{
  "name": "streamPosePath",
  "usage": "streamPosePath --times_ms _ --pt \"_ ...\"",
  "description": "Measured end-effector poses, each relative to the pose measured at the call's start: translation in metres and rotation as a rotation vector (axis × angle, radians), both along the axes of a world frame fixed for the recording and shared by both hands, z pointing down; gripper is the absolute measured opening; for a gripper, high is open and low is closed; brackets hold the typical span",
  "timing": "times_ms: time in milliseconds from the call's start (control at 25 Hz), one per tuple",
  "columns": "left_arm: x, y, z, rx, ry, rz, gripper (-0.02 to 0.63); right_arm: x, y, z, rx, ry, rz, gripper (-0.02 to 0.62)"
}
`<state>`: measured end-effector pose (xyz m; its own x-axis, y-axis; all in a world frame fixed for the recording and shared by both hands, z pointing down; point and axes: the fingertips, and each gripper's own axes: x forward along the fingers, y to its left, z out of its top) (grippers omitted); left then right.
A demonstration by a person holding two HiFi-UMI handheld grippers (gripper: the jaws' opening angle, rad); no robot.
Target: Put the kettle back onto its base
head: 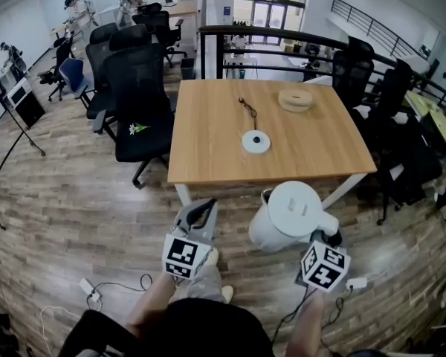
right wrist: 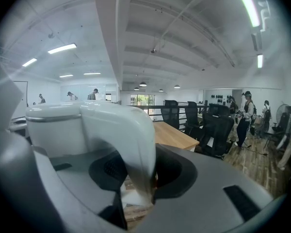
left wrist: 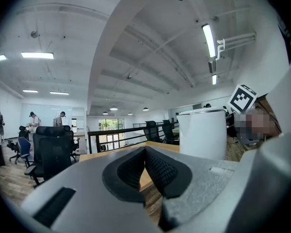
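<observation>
The white kettle (head: 290, 214) hangs in the air just in front of the wooden table's (head: 208, 125) near edge. My right gripper (head: 331, 238) is shut on its handle (right wrist: 131, 140), which fills the space between the jaws in the right gripper view. The kettle's round white base (head: 256, 141) lies on the table near the middle, with a black cord running away from it. My left gripper (head: 201, 208) is to the left of the kettle, shut and holding nothing. In the left gripper view the kettle (left wrist: 203, 132) stands to the right of that gripper (left wrist: 145, 152).
A round wooden object (head: 296, 100) lies at the table's far right. Black office chairs (head: 137, 110) stand to the left, more chairs (head: 386, 95) to the right. A black railing runs behind the table. Cables and a power strip (head: 89, 288) lie on the wood floor.
</observation>
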<state>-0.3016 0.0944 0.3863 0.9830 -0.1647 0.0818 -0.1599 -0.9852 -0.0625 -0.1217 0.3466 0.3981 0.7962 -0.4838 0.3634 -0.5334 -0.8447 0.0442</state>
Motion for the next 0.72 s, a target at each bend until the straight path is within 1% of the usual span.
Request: streamPosePath --times_ms 200,320,480,600,720 --pt "0.025 -0.007 0.009 -0.016 -0.013 0.006 0.002 0.022 -0.002 0.006 0.004 -0.006 0.017 0.132" --pt "0.046 -0.012 0.011 -0.008 -0.004 0.020 0.002 0.038 -0.005 0.011 0.000 -0.017 0.024 0.132" --pt "0.083 -0.022 0.014 -0.020 -0.021 0.031 0.002 0.069 -0.013 0.016 -0.002 -0.028 0.035 0.132" --pt "0.114 -0.033 0.015 -0.017 -0.018 0.042 0.002 0.094 -0.023 0.021 -0.012 -0.034 0.037 0.133" --pt "0.143 -0.041 0.017 -0.034 -0.032 0.055 0.002 0.119 -0.031 0.020 -0.026 -0.031 0.043 0.133"
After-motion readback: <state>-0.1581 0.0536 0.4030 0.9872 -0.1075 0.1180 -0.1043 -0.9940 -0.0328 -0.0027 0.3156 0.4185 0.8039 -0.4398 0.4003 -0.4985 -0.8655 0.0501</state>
